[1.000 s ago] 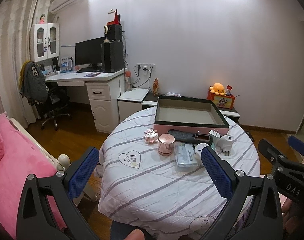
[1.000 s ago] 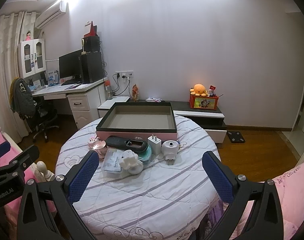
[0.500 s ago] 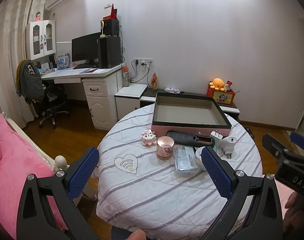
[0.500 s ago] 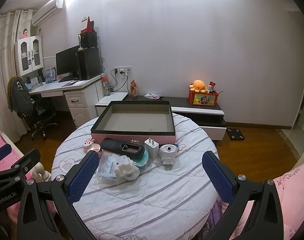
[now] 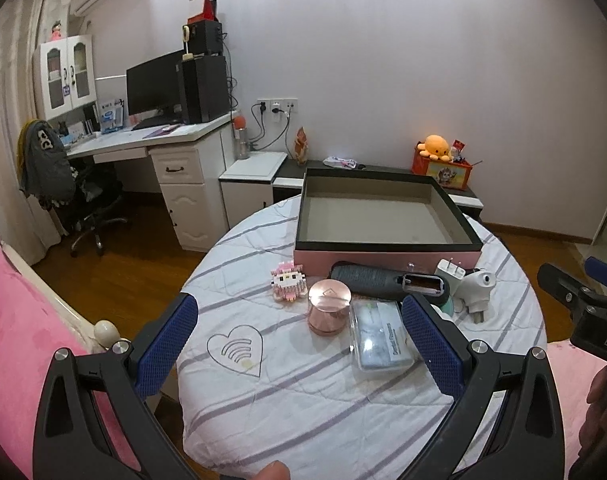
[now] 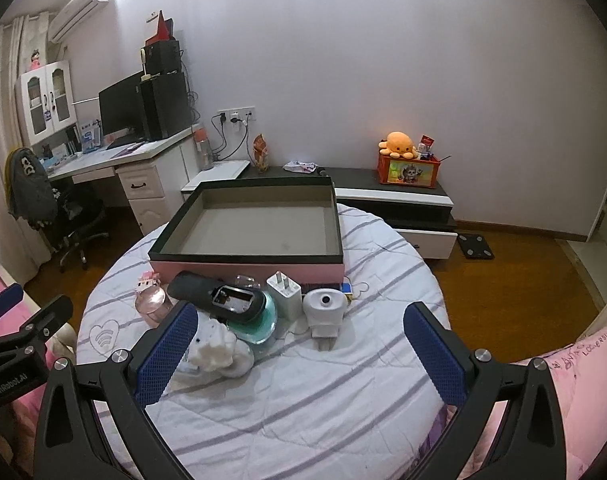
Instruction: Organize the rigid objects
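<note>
Here, the left gripper (image 5: 299, 336) and right gripper (image 6: 299, 340) both gape wide, holding nothing. The pink box (image 5: 383, 256) sits behind 1 rose-gold jar (image 5: 328, 312).

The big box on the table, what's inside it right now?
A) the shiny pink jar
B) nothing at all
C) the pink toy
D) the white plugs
B: the box shows only its bare grey floor, while the toy, jar and plugs all sit on the table in front of it.
</note>
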Demonstrator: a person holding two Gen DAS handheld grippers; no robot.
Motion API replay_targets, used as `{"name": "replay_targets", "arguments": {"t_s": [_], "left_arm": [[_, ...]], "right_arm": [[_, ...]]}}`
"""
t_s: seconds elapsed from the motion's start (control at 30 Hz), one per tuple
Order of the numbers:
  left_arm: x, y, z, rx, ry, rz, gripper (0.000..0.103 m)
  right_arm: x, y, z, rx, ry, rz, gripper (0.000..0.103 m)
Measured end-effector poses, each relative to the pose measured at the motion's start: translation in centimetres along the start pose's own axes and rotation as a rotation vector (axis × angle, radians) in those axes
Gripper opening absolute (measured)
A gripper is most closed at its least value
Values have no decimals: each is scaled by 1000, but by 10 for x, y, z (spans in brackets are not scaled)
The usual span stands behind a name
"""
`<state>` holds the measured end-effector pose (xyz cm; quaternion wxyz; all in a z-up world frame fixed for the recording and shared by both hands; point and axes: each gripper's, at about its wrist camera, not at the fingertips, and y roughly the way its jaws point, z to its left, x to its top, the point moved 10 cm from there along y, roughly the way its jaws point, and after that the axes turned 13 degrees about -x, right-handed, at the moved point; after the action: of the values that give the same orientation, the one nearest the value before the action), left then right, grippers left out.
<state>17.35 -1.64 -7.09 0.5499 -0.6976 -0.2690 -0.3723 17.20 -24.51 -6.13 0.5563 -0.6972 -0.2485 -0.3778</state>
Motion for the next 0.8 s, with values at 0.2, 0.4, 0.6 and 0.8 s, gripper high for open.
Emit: {"name": "replay_targets", "arguments": {"t_s": [0.2, 0.4, 0.6, 0.8], "left_arm": [[10, -2, -2, -4, 12, -13, 103], [19, -16, -3, -8, 14, -44, 103], [19, -28, -6, -17, 17, -65, 103], [21, -36, -8, -25, 18, -85, 103]], "right_arm": [[8, -2, 9, 11, -8, -15, 103], [12, -17, 12, 3, -11, -40, 103], [10, -31, 9, -8, -9, -57, 103], [11, -39, 8, -14, -10, -76, 103]]}}
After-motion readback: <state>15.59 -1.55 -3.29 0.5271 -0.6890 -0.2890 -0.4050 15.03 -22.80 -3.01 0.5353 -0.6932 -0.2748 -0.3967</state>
